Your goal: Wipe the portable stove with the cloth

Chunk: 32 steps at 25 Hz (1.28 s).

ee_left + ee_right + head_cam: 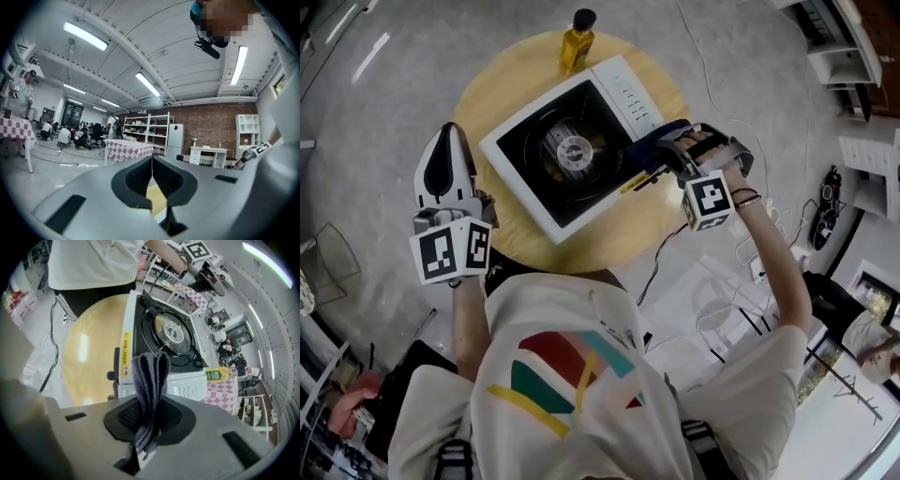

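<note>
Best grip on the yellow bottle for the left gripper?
Take the yellow bottle across its body, below the black cap, coming level from the person's left. It stands upright at the table edge, with the stove close on the near side, so that side looks freest.

A large indoor hall was shown. A smooth grey floor [384, 66] was seen beneath a round wooden table [502, 80]. A red brick wall [211, 119] was lined with white open shelving [150, 129], a white desk [208, 153] and a tall white cubby cabinet [247, 129]. Tables draped in checked cloths [126, 149] were set about the floor. Long strip lights [86, 36] were mounted on the white ceiling [140, 42].
</note>
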### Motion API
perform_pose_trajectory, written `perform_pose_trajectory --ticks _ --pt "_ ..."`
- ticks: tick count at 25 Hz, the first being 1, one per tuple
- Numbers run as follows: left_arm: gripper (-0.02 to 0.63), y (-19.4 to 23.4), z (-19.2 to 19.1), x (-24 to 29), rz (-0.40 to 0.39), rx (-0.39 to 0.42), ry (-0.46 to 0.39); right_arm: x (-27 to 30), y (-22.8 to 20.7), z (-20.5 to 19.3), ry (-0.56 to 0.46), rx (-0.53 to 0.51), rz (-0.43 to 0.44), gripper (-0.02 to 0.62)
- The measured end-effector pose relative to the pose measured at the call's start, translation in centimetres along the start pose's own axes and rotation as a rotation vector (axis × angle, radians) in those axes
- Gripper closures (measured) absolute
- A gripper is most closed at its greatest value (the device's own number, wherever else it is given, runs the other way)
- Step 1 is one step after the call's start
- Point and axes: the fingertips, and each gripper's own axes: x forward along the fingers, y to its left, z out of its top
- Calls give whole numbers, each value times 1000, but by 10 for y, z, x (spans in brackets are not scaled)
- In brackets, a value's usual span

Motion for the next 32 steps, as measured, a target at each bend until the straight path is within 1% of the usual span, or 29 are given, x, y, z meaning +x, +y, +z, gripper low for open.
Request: perform_pose_trajectory --ticks 4,10,14,16,19,22,24,27,29,30,32 --pt "600 -4 8 -5 -24 11 -12 -12 22 1 23 50 3 561" --pt "600 -13 16 -12 -51 16 -24 -25 53 -7 67 76 19 561" --pt "600 -14 16 -15 -52 16 -22 -26 62 -12 85 81 25 561" --pt "600 -10 16 -17 -47 16 -24 -27 58 -12 87 87 19 561" --pt "600 -4 17 -21 -37 17 -33 -39 30 -9 74 128 -37 561" --pt "600 5 19 -27 -23 16 -39 -56 -22 10 38 129 -135 561" --pt "600 14 20 -31 -5 14 -43 -58 -65 36 -1 96 -192 561" --pt "600 29 26 -40 27 10 -51 -51 -124 91 -72 47 -251 561" --pt "600 31 32 -45 47 6 -56 -44 -148 124 -103 -9 -262 561" --pt "600 32 34 -47 58 4 -59 -37 -156 137 -105 -54 -261 561" --pt "600 40 34 -53 90 -4 -61 -16 -165 160 -82 -148 -248 561"
